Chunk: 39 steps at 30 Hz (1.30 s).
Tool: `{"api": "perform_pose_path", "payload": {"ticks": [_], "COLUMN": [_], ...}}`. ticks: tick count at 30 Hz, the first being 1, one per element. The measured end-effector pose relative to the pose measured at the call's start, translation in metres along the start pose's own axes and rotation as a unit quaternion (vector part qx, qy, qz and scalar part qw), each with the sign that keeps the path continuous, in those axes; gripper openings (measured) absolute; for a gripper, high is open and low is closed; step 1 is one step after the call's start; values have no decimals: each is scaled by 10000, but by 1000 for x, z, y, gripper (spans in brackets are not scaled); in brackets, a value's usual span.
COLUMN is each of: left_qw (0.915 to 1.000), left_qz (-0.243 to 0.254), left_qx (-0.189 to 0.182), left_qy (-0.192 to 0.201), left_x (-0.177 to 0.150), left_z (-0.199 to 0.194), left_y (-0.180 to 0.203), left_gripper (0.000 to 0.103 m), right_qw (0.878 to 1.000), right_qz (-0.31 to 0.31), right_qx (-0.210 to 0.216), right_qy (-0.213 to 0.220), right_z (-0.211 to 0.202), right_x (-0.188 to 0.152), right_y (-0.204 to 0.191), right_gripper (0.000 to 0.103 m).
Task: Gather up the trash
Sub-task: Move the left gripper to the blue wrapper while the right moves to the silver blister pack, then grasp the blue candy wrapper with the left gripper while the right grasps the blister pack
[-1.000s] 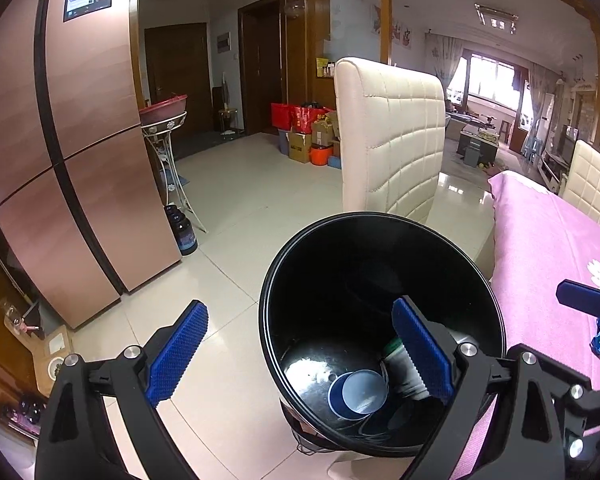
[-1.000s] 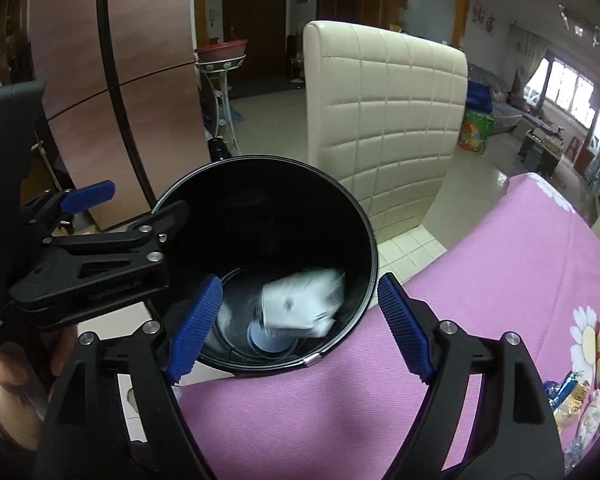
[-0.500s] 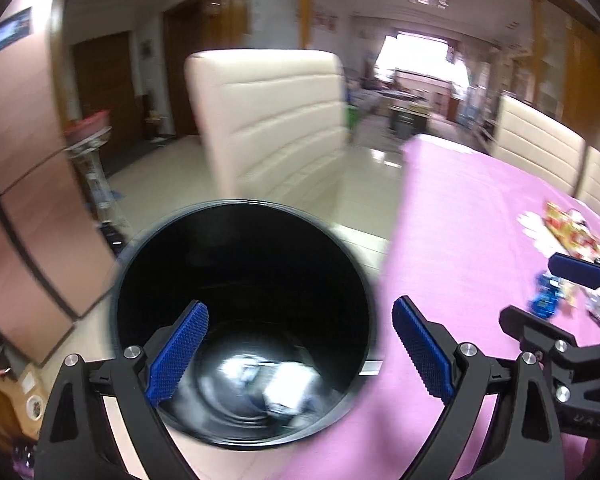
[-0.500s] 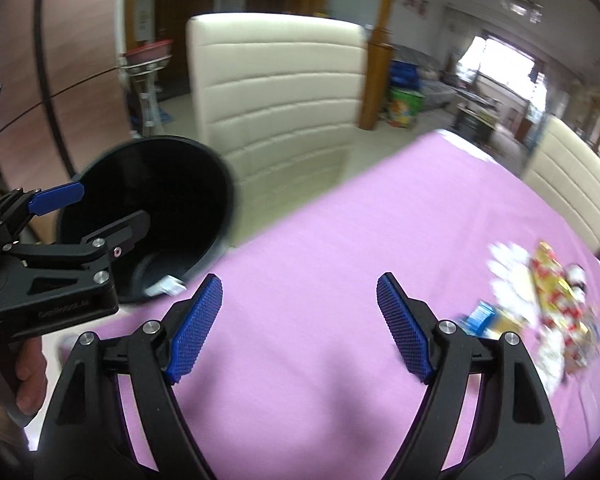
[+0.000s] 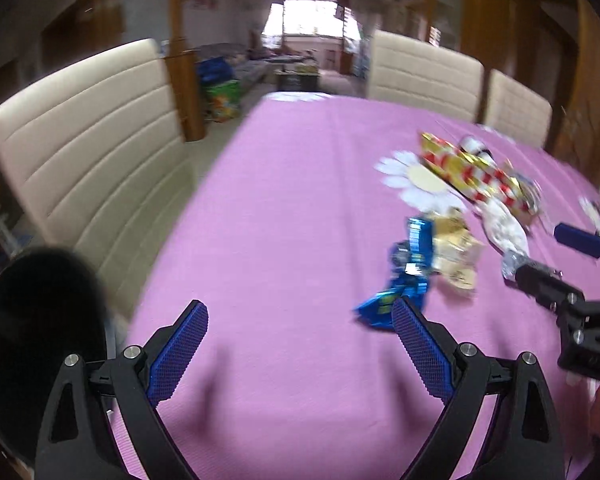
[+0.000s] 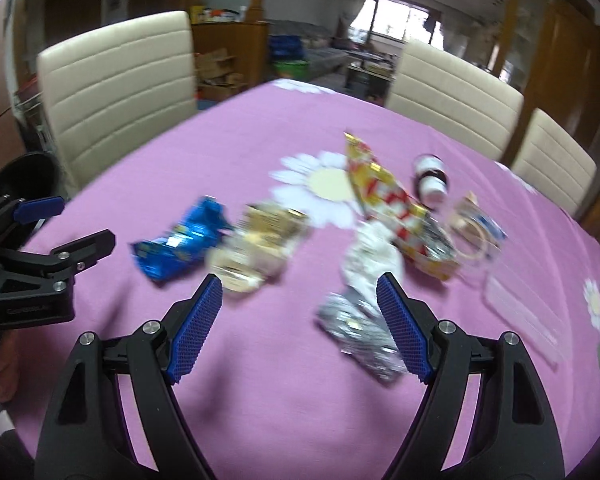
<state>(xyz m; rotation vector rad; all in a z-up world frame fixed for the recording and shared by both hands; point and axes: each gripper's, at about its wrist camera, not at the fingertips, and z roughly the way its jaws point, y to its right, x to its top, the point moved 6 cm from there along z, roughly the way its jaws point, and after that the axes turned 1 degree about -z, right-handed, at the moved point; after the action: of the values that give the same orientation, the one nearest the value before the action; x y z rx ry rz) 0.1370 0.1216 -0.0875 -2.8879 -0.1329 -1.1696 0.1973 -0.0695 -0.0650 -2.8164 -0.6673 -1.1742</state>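
Trash lies scattered on the purple tablecloth (image 6: 260, 380): a blue wrapper (image 6: 180, 244), a pale gold wrapper (image 6: 256, 244), a silver foil wrapper (image 6: 360, 332), crumpled white paper (image 6: 370, 256), a red and gold bag (image 6: 388, 200) and a small bottle (image 6: 430, 180). My right gripper (image 6: 298, 324) hovers open and empty, the silver wrapper by its right finger. My left gripper (image 5: 298, 354) is open and empty too, just short of the blue wrapper (image 5: 404, 280). The black bin (image 5: 36, 344) stands off the table's left edge.
Cream chairs (image 6: 120, 88) stand along the far side (image 6: 452, 88) and left of the table. A clear plastic sheet (image 6: 528, 304) and a roll of tape (image 6: 476, 232) lie at the right. A hand (image 6: 2, 368) holds the left gripper's handle.
Both grippers have swung right, away from the bin and over the table toward the pile of wrappers. A white scrap dropped into the bin. Both stayed open.
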Motion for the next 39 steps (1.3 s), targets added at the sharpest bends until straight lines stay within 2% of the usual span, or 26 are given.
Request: {"api": "perform_pose_path", "payload": {"ticks": [4, 9, 16, 21, 23, 24, 26, 27, 28, 29, 32, 39], "left_qw": [9992, 9976, 9962, 9950, 9954, 9956, 9956, 9955, 9952, 9954, 9953, 9979], "left_qz": [348, 602, 532, 590, 578, 581, 638, 656, 658, 625, 495, 541], "left_qx": [-98, -129, -277, -319, -333, -321, -344, -362, -404, -423, -538, -287], "left_qy": [-170, -317, -639, -738, -690, -659, -589, -586, -601, -593, -642, -231], "left_x": [1, 3, 5, 1, 1, 1, 1, 1, 1, 1, -1, -3], "left_z": [12, 25, 43, 46, 43, 42, 38, 36, 35, 33, 29, -1], "left_y": [26, 48, 48, 49, 48, 48, 49, 49, 50, 49, 46, 36], "left_gripper": [91, 91, 91, 90, 81, 76, 58, 48, 42, 30, 30, 30], "right_qw": [9997, 9993, 9987, 9962, 9960, 9959, 9959, 9965, 9974, 9978, 9982, 9985], "right_qz": [191, 257, 316, 488, 522, 518, 482, 420, 310, 264, 249, 118], "right_qx": [-64, -66, 29, 165, 239, 278, 326, 294, 239, 203, 264, 450], "right_qy": [-155, -253, -403, -699, -688, -689, -687, -661, -611, -573, -467, -275], "right_z": [10, 16, 26, 38, 37, 36, 33, 32, 31, 29, 21, -2], "right_x": [-14, -21, -27, -35, -36, -36, -37, -38, -38, -39, -37, -25], "right_y": [29, 31, 31, 34, 33, 32, 28, 26, 22, 19, 14, -1], "right_gripper": [79, 79, 78, 63, 59, 48, 35, 33, 32, 31, 31, 31]}}
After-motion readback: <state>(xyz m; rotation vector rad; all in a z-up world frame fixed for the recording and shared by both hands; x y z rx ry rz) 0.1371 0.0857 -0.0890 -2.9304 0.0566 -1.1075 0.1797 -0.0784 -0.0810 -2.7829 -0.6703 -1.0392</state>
